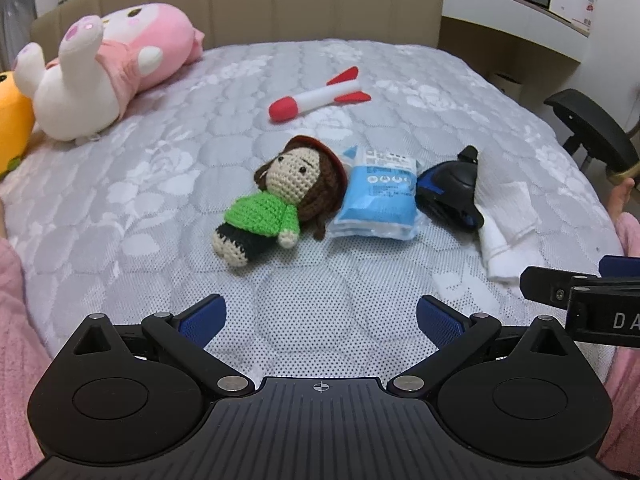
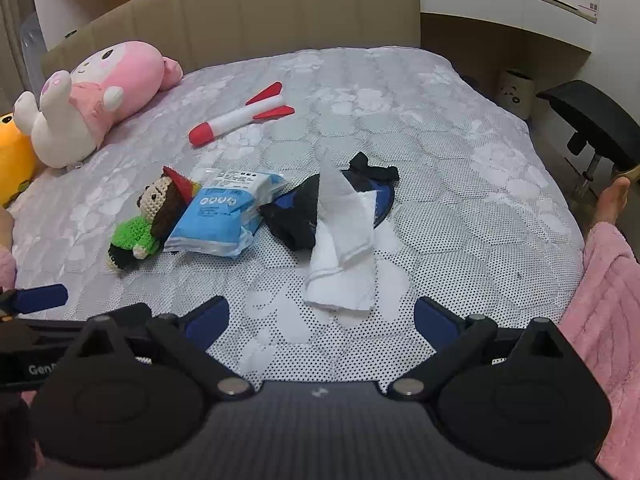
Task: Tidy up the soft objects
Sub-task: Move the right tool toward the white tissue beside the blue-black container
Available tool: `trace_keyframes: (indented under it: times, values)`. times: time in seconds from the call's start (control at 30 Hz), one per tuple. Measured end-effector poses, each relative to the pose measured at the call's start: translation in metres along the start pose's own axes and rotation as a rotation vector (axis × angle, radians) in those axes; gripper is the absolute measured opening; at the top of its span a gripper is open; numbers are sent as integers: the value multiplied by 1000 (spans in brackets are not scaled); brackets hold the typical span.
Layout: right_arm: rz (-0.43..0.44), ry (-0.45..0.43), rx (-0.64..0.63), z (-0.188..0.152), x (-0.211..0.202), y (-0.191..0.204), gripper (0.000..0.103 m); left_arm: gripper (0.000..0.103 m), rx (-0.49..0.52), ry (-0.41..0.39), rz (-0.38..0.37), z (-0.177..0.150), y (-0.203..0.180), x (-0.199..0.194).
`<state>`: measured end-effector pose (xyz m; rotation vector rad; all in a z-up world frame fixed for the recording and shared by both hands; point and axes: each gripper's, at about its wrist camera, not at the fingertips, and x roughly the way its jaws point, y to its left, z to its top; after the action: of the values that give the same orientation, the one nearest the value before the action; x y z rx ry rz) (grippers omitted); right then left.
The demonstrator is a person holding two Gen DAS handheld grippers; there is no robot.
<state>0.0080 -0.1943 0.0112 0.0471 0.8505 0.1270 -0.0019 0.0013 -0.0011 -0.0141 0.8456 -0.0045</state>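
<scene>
Both grippers, left [image 1: 320,316] and right [image 2: 322,316], are hovering with jaws spread, empty, over the grey quilted bed [image 1: 160,184]; crocheted green-sweater doll [image 1: 272,196] is lying beside the blue wipes pack [image 1: 376,200] and white folded cloth [image 2: 344,248].

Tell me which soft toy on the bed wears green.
The crocheted doll, lying beside the blue packet; the pink plush and the foam rocket show no green.

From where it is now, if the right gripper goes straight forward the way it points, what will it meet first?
Most likely the white cloth: it lies directly ahead of the open right gripper, nearest on the bed. Behind it sits the black and blue item. Depth is hard to judge through the fisheye.
</scene>
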Motion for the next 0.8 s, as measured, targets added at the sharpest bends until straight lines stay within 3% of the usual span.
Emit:
trace_keyframes:
  times: [0.8]
  values:
    - [-14, -4, 23, -6, 4, 0, 100, 103, -6, 28, -9, -3, 0, -1]
